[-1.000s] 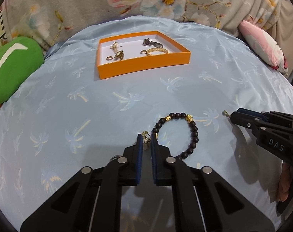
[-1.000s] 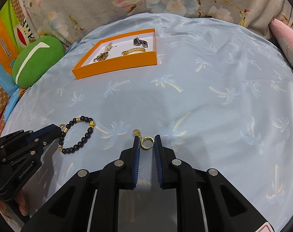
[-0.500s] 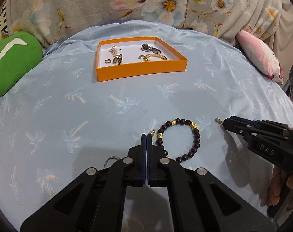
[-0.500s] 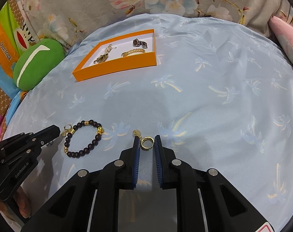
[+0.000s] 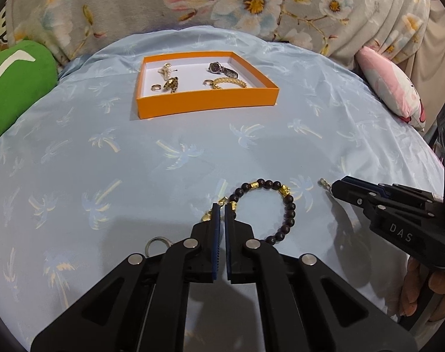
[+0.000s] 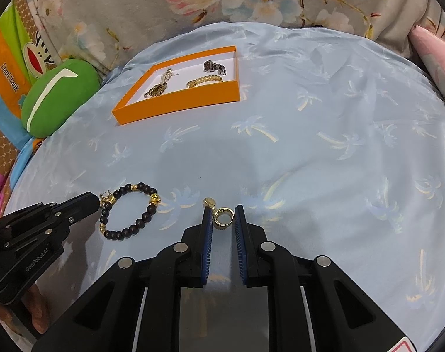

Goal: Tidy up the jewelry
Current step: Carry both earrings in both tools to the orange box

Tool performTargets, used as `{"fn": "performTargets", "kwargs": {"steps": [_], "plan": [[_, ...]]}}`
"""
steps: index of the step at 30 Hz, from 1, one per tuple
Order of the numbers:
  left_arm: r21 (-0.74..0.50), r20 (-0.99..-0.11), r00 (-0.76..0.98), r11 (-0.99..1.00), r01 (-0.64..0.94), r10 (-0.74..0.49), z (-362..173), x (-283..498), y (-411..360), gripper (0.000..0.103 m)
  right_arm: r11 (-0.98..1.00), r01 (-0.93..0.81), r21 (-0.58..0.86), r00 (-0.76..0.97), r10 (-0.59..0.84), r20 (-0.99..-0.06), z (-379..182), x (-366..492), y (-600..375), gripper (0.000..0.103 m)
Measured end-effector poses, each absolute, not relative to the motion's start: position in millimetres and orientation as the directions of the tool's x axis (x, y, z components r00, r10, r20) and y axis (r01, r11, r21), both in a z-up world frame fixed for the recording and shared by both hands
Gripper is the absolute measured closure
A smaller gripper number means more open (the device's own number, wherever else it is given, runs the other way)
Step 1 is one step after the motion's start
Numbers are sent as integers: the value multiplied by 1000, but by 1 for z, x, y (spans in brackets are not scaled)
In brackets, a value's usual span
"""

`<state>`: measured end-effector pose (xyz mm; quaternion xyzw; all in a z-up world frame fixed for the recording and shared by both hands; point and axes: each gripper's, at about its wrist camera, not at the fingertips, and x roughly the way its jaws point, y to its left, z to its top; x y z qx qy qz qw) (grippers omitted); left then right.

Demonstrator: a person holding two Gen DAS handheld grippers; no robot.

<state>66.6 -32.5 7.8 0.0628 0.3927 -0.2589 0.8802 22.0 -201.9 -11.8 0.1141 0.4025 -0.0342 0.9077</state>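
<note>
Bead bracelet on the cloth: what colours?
Dark brown-black beads with gold spacers; clearest in the right wrist view.

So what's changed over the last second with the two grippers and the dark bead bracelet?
The left gripper closed its jaws on a small gold piece next to the dark bead bracelet with gold spacers and drew back slightly; the bracelet shifted with it. The right gripper stayed put around the gold hoop earring. The orange tray and its jewelry are unchanged.
</note>
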Motion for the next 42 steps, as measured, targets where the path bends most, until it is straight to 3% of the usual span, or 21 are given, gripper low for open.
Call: {"fn": "performTargets", "kwargs": {"steps": [2, 4, 6, 12, 15, 22, 31, 42], "plan": [[-93, -721, 556, 853, 514, -413, 8, 66, -34, 101, 972, 154, 180, 672, 30, -740, -12, 22, -202, 88], [-86, -721, 560, 855, 512, -408, 8, 67, -35, 89, 971, 154, 181, 672, 31, -740, -13, 22, -202, 88], [-86, -728, 556, 859, 505, -400, 6, 70, -36, 87, 971, 153, 183, 672, 33, -740, -13, 23, -202, 88], [-79, -728, 563, 863, 499, -392, 5, 74, -38, 88, 971, 152, 183, 671, 35, -740, -13, 23, -202, 88], [-80, -724, 566, 863, 499, -395, 6, 74, -39, 97, 971, 152, 184, 671, 35, -740, -13, 23, -202, 88], [-84, -719, 569, 863, 499, -399, 7, 73, -39, 101, 971, 152, 184, 672, 34, -740, -13, 23, -202, 88], [-176, -669, 603, 881, 440, -435, 28, 74, -15, 101, 974, 146, 176, 689, 27, -724, -7, 22, -198, 88], [-167, -643, 650, 902, 397, -406, 50, 85, -1, 101, 979, 125, 162, 725, 21, -689, 18, 35, -201, 88]]}}
